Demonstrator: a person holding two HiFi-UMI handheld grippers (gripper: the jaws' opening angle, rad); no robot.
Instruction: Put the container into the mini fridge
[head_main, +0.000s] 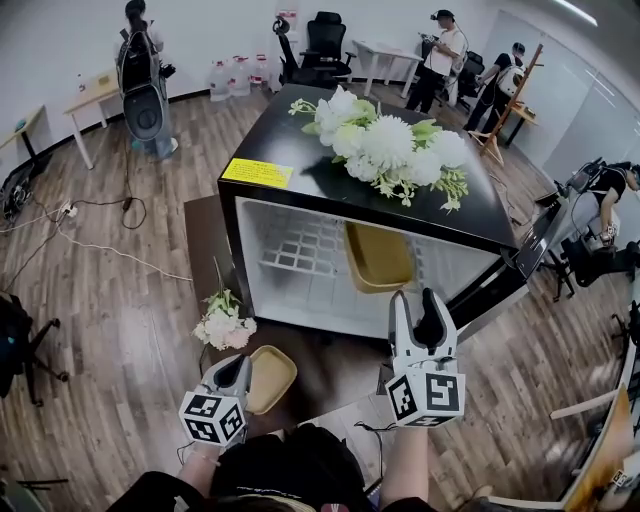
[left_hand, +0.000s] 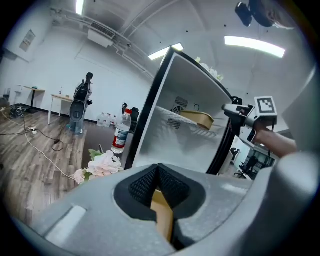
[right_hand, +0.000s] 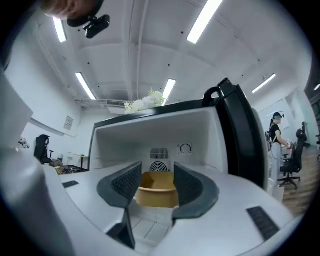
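The black mini fridge (head_main: 300, 180) stands open, its white inside facing me. A tan container (head_main: 378, 255) rests on the wire shelf inside, on the right. My right gripper (head_main: 415, 300) hovers just in front of the opening with its jaws open; in the right gripper view (right_hand: 155, 182) the container (right_hand: 157, 190) shows beyond the pads, untouched. My left gripper (head_main: 238, 365) is low at the front left, shut on the rim of a shallow tan lid or tray (head_main: 268, 378). The left gripper view (left_hand: 159, 172) shows that tan rim (left_hand: 162, 215) pinched between the pads.
White flowers (head_main: 390, 145) lie on the fridge top. A flower bunch (head_main: 225, 322) and a water bottle (left_hand: 120, 132) stand on the floor left of the fridge. The fridge door (head_main: 520, 270) hangs open to the right. People, desks and chairs fill the back of the room.
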